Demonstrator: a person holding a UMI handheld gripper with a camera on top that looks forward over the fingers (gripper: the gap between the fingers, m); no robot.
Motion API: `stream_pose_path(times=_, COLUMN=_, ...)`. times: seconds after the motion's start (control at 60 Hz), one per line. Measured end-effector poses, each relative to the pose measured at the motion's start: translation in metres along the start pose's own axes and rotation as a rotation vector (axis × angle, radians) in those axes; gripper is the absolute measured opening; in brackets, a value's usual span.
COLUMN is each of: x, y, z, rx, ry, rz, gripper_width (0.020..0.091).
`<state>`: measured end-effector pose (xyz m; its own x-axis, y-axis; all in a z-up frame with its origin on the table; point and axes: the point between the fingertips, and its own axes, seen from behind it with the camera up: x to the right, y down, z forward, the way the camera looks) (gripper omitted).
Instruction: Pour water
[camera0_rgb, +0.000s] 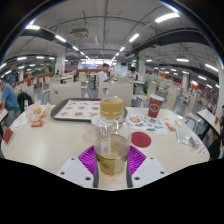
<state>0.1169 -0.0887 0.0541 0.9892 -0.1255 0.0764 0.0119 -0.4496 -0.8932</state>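
Observation:
A clear plastic bottle (112, 155) holding yellowish liquid stands upright between my purple pads (88, 158). Both pads press on its sides, so my gripper (112, 160) is shut on it. Its narrower top (105, 126) rises just ahead of the fingers and looks uncapped. Right behind the bottle, a clear cup (112, 107) with amber liquid sits on the white round table (60, 140). To the right of the bottle a red cap (141, 140) lies on the table.
A dark tray (74, 110) lies at the back left with a food item (37, 115) beside it. A red cup (154, 105) and a clear cup (185, 135) stand on the right. People sit at tables beyond (103, 78).

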Motion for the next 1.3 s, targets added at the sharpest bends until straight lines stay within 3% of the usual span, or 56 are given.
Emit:
stream_pose_path(times=0.217, x=0.055, y=-0.073, z=0.0, rx=0.046, ry=0.195, rz=-0.293, gripper_width=0.0368)
stream_pose_path(times=0.4, x=0.12, y=-0.146, z=0.03, rx=0.048, ry=0.444, rz=-0.779, gripper_width=0.037)
stream_pose_path(times=0.567, x=0.125, y=-0.188, z=0.067, rx=0.042, ry=0.585, rz=-1.3, gripper_width=0.0371)
stream_pose_path(times=0.75, x=0.086, y=-0.18, z=0.111, rx=0.047, ry=0.617, rz=-1.834, gripper_width=0.0371)
stream_pose_path(times=0.933, x=0.071, y=-0.154, z=0.135, rx=0.026, ry=0.582, rz=-2.042, gripper_width=0.037)
stream_pose_path(times=1.167, x=0.066, y=-0.17, z=0.128, rx=0.087, ry=0.494, rz=-1.791, gripper_width=0.037)
stream_pose_path(times=1.3, x=0.071, y=-0.183, z=0.111, rx=0.126, ry=0.326, rz=-1.287, gripper_width=0.037)
